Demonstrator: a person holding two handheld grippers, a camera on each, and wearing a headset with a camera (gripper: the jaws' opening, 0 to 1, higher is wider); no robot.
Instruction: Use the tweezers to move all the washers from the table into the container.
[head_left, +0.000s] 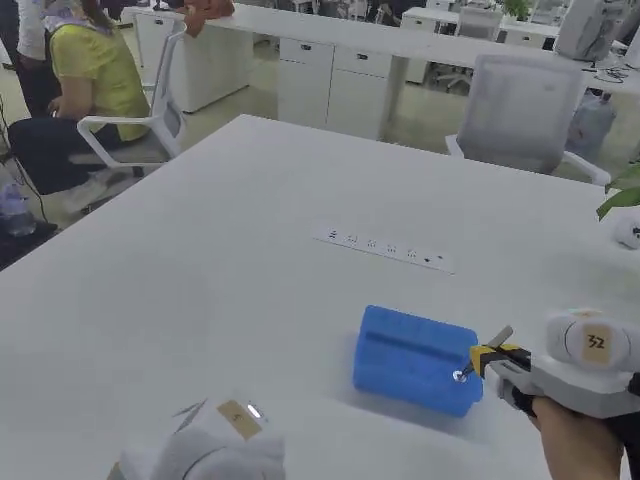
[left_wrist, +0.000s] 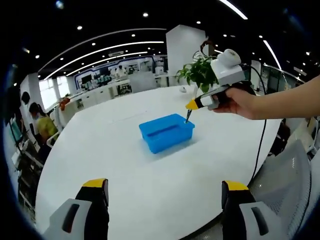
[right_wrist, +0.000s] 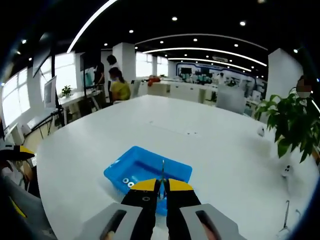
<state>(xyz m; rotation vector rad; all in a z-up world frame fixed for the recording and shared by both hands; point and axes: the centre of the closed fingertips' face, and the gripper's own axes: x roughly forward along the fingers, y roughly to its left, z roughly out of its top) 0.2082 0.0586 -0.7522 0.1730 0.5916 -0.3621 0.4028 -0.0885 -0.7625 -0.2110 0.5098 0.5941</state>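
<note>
White workbench (head_left: 250, 250) in an open office, mostly bare. Two washers (right_wrist: 128, 182) lie in the blue container (right_wrist: 150, 172), near its left corner as the right gripper view shows it. Any washers left on the bench are too small for me to tell. Tweezers (right_wrist: 162, 176) point down over the container's end nearest the right gripper (right_wrist: 161, 186), tips inside the rim by my reading. A bright speck at the tips in head view may be a washer; I cannot confirm it. Right gripper's jaws are pressed together on the tweezers' handle. Left gripper (left_wrist: 165, 184) sits well apart from the container, jaws spread wide, nothing between them. Judged step: release over the container. I would keep the tips low and well inside the walls, ease the squeeze slowly so a washer drops rather than flicks, and hold the wrist level. Power strip (head_left: 385, 248) lies beyond the container, clear of the work.
</note>
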